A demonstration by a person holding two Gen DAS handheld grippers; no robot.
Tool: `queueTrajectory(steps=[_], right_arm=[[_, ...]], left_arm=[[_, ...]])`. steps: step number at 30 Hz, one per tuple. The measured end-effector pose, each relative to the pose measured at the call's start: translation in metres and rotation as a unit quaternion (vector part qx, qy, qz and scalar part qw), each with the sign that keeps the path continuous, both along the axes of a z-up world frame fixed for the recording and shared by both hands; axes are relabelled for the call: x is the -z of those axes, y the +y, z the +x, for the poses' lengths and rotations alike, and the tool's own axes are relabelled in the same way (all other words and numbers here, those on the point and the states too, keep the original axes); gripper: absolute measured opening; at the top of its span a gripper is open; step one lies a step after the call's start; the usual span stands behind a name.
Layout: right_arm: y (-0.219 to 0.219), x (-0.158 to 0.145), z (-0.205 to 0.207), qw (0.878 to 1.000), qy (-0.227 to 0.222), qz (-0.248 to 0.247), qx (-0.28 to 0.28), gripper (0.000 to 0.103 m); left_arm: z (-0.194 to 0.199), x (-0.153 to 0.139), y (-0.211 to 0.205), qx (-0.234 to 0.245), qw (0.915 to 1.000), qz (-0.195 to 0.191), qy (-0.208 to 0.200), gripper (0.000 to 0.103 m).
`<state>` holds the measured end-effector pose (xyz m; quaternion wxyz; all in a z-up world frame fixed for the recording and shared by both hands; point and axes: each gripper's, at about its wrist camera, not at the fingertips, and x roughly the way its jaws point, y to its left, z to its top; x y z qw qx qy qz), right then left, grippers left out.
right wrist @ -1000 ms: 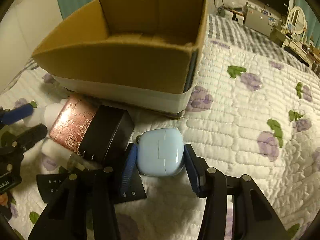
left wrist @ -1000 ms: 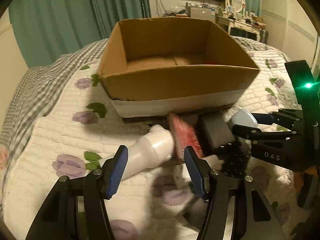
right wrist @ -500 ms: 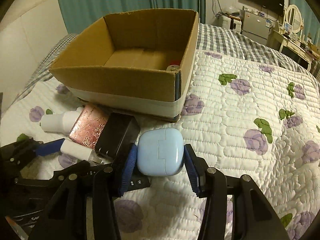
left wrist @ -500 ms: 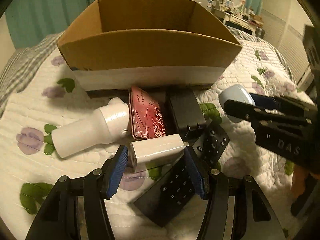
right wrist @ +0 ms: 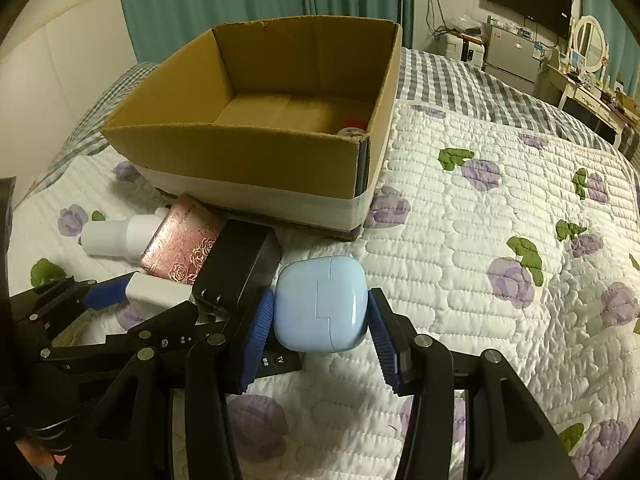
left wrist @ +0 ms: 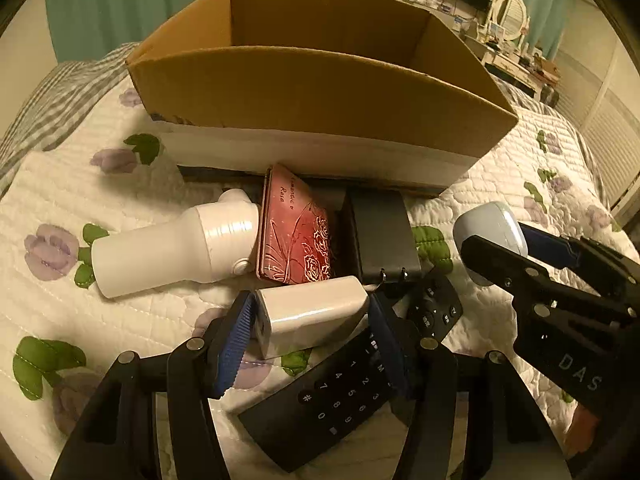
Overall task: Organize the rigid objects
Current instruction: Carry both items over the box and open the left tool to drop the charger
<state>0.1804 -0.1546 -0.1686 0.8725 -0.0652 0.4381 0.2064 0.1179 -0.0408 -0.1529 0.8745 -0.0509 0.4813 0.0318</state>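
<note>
Since a second ago your left gripper (left wrist: 310,326) has clamped its fingers on the white block (left wrist: 314,320); right gripper (right wrist: 320,314) stays clamped on the blue case (right wrist: 322,304). Cardboard box (right wrist: 256,156) at 12 o'clock next.

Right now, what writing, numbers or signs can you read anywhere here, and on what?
"DAS": right gripper body.
"Rose", under a blurred word: pink case.
"#", digits 0 to 9: black remote.
"TV": same remote's button, right wrist view.
Other button marks: too small.
</note>
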Motion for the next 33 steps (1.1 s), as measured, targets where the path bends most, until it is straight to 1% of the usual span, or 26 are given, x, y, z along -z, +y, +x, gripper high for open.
queueTrajectory(steps=[4, 7, 10, 15, 20, 27, 31, 33], right_arm=[[-0.001, -0.004, -0.004, 1.0, -0.007, -0.001, 0.002, 0.048], [-0.003, -0.009, -0.007, 1.0, -0.011, 0.001, 0.004, 0.048], [-0.005, -0.019, -0.011, 1.0, -0.02, 0.002, 0.006, 0.048], [-0.007, -0.047, -0.021, 0.999, -0.048, 0.009, 0.005, 0.048], [-0.007, -0.081, -0.026, 0.996, -0.083, 0.01, 0.0, 0.048], [-0.006, -0.122, -0.011, 0.993, -0.118, 0.022, 0.0, 0.048], [-0.003, -0.138, 0.004, 0.99, -0.135, 0.026, -0.002, 0.048], [-0.001, -0.143, 0.014, 0.989, -0.142, 0.027, -0.002, 0.048]], left_arm=[[-0.006, -0.005, -0.002, 0.014, 0.9999, -0.003, -0.005, 0.058], [-0.013, -0.017, -0.003, 0.022, 0.9995, 0.0, -0.02, 0.058], [-0.019, -0.03, -0.002, 0.027, 0.9989, -0.005, -0.037, 0.058], [-0.029, -0.057, -0.002, 0.031, 0.9973, -0.006, -0.066, 0.058], [-0.029, -0.094, -0.001, 0.032, 0.9939, -0.001, -0.105, 0.058], [-0.006, -0.139, 0.006, 0.035, 0.9881, 0.01, -0.149, 0.058], [0.022, -0.153, 0.015, 0.033, 0.986, 0.023, -0.162, 0.058], [0.036, -0.154, 0.019, 0.03, 0.9858, 0.029, -0.163, 0.058]])
